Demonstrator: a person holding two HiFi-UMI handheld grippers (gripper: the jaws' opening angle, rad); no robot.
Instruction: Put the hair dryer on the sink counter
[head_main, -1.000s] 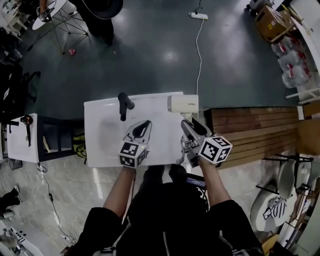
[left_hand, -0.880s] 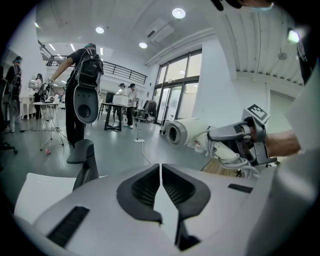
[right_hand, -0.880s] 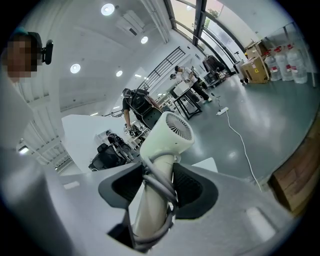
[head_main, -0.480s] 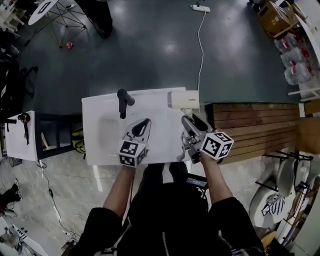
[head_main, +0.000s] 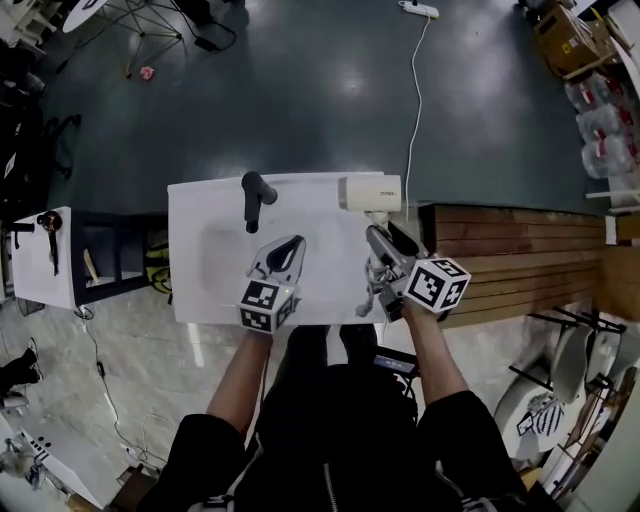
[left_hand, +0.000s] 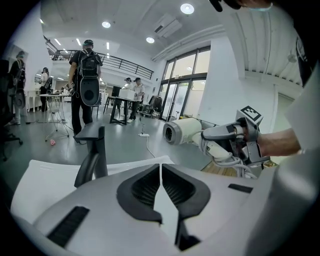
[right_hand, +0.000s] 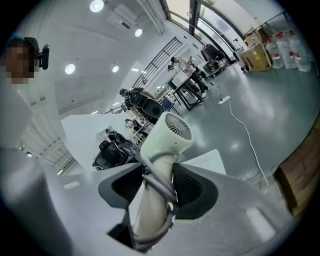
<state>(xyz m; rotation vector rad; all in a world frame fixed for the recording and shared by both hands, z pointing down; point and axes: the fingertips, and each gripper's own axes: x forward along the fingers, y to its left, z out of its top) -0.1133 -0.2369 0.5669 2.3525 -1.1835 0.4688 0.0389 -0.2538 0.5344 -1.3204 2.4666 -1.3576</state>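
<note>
Right gripper view: hair dryer (right_hand: 167, 135) pinched by its cream handle in the jaws of the right gripper (right_hand: 157, 175), spread fairly wide to fit it, with the grey cord (right_hand: 159, 192) coiled round that same handle right where the pads sit. Over in the head view, barrel parked above the far right corner of the white tabletop (head_main: 210, 250), off to the right of the black faucet (head_main: 255, 195). Looks lifted clear rather than resting, but can't swear to it from above. Left gripper (head_main: 290, 245) doing nothing much: jaws pressed together on thin air, hanging over the near middle of the tabletop, just beside the right one. As for handling, guessing hard, smooth plastic all over, so stiff, no give and a bit slippery under the pads. Probably not heavy, but definitely top-heavy, with the whole barrel hanging out past the grip and wanting to swing the handle round. Best hold by far is the handle, and high up near the barrel to cut down the tipping. Wouldn't grab the round barrel, too fat and slick. Worth watching those cord loops too: handy for extra bite, but soft and likely to shift or slip loose under pressure. Would lay it down on its side with the handle flat to stop any rolling, and well in from the edge.
</note>
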